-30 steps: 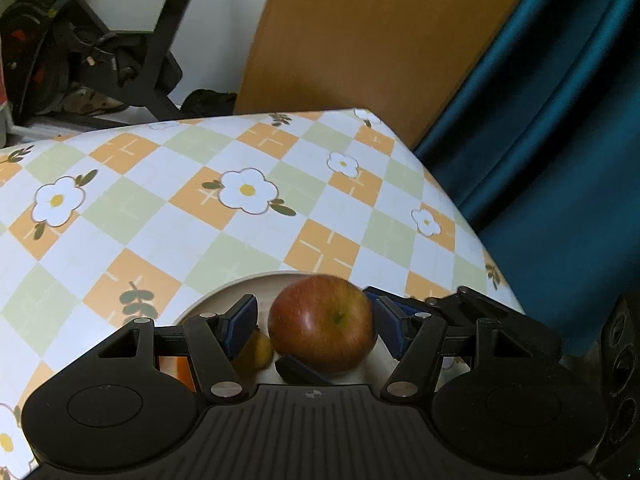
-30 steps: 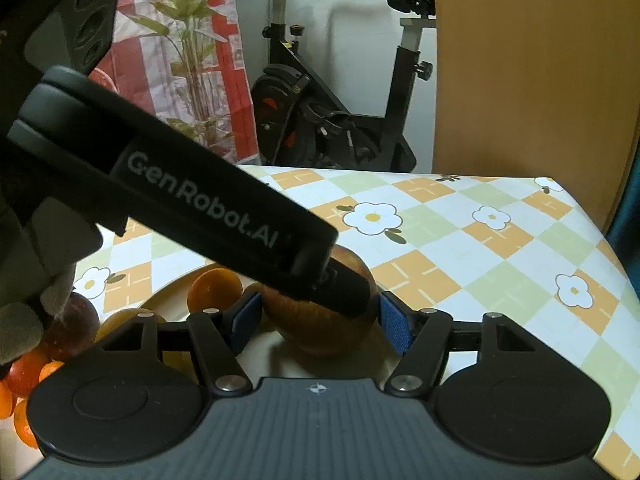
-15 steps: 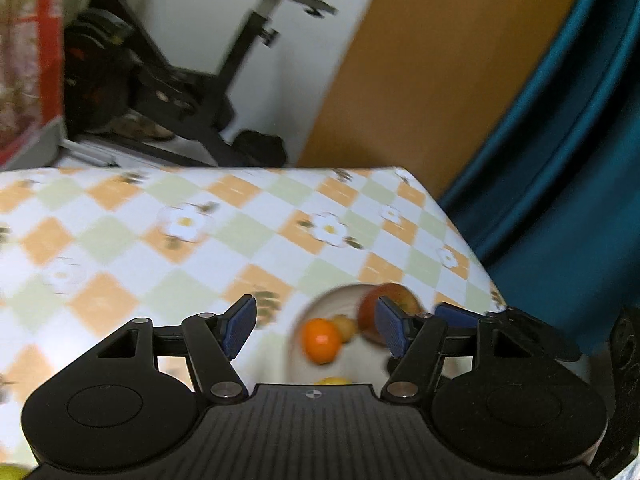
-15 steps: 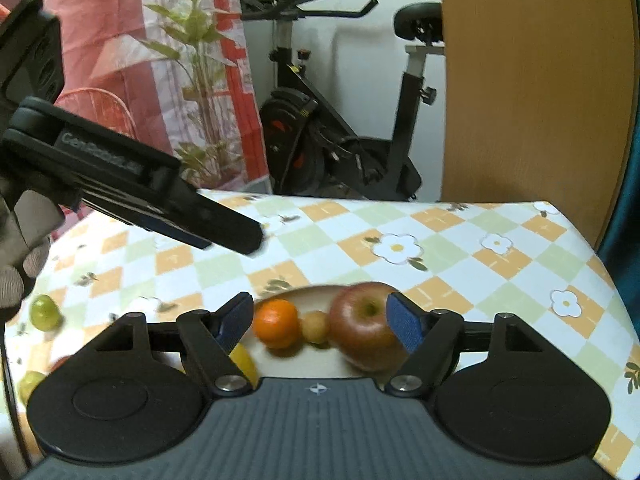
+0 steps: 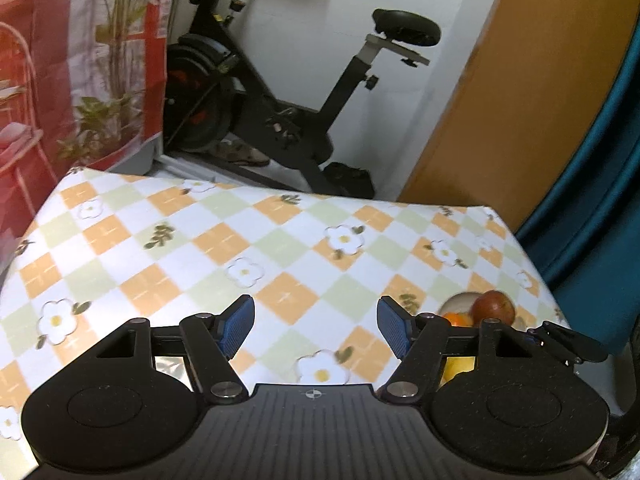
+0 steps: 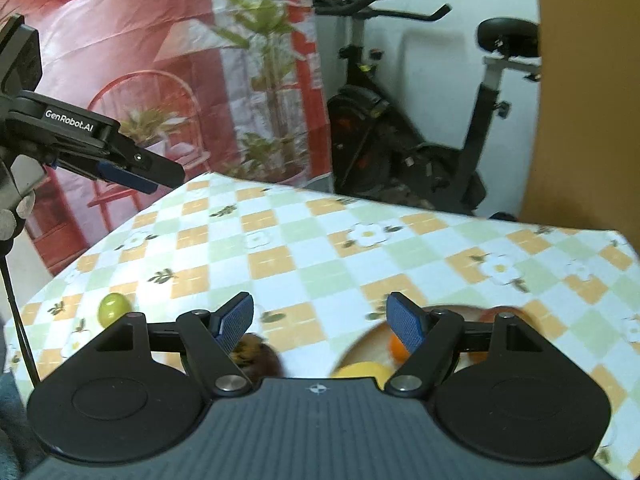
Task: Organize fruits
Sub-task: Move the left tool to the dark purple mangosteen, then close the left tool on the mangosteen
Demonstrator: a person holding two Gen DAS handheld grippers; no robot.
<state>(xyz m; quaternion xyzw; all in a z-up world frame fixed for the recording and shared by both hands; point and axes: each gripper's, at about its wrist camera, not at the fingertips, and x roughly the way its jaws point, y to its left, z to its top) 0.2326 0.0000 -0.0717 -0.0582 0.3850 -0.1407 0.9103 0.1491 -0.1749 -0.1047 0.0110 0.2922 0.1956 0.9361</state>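
A red apple (image 5: pixel 493 306), an orange (image 5: pixel 454 318) and a yellow fruit (image 5: pixel 458 366) lie on a pale plate (image 5: pixel 460 300) at the table's right edge. My left gripper (image 5: pixel 316 328) is open over bare tablecloth, well left of the plate, with nothing between its fingers. In the right wrist view the plate (image 6: pixel 360 344) sits low right, with the orange (image 6: pixel 398 346), the yellow fruit (image 6: pixel 360 370) and the blurred apple (image 6: pixel 496 312) partly behind my right finger. My right gripper (image 6: pixel 320 326) has its jaws opening, empty. The left gripper (image 6: pixel 164 178) hangs at upper left.
A green fruit (image 6: pixel 113 308) lies on the checked tablecloth (image 6: pixel 320 248) near the left edge. A dark brown fruit (image 6: pixel 256 356) sits by my right gripper's left finger. Behind the table stand an exercise bike (image 5: pixel 280 112), a wooden panel (image 5: pixel 520 100) and a teal curtain (image 5: pixel 600 180).
Both grippers have drawn back from the apple on the plate and swung left. The left one rose and moved farther, so the plate now lies at its far right.
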